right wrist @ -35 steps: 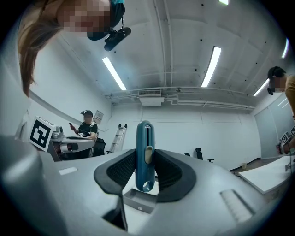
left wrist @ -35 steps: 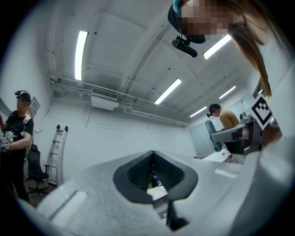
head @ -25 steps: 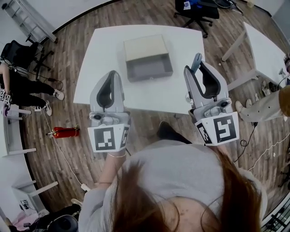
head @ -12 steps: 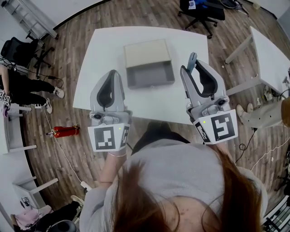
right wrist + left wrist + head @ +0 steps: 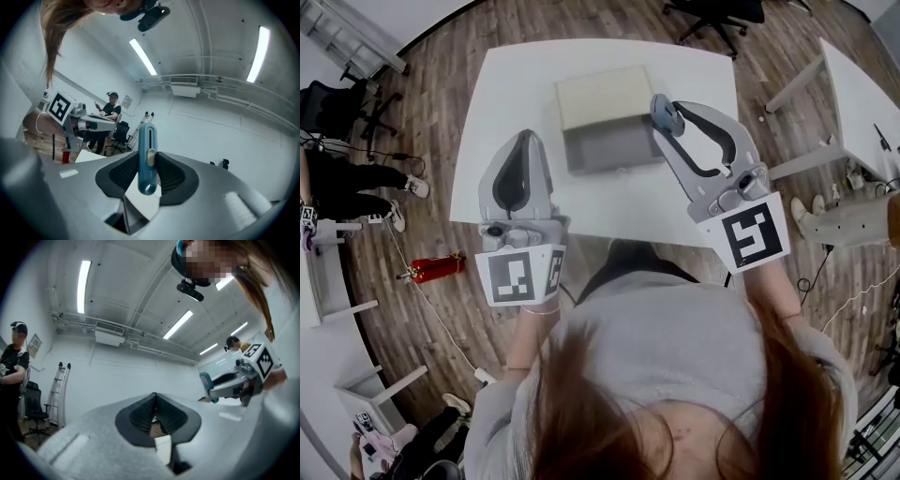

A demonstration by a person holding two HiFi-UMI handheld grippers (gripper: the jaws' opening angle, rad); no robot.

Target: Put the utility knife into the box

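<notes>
You hold the blue plastic utility knife (image 5: pixel 146 145) in the right gripper (image 5: pixel 147 164). Its jaws are clamped on the knife body abt halfway up, slider side toward the camera, looped end hanging below the pads. The knife runs in line w/ the jaws, prob. so it can go in end-first w/o catching a wall. In the head view its far end lines up w/ the right rim of the grey open-topped box (image 5: pixel 614 165), not yet inside. Height above the rim can't be judged. The box sits mid-way across the white tabletop (image 5: pixel 516 112), nearer the far edge than the near one, w/ its beige lid (image 5: pixel 602 94) lying on the far side.

The left gripper (image 5: pixel 155 401) has its jaws closed tip to tip on nothing. It hangs over the near left edge, well apart from the box. It looks parked, bc a drop-in needs no steadying.

Vs a second ago, the right gripper has swung from the near right corner in toward the middle and tilted left. The knife was well apart from the box then and now reaches its right rim. The grip looks unchanged. The left gripper and the box have barely shifted.
</notes>
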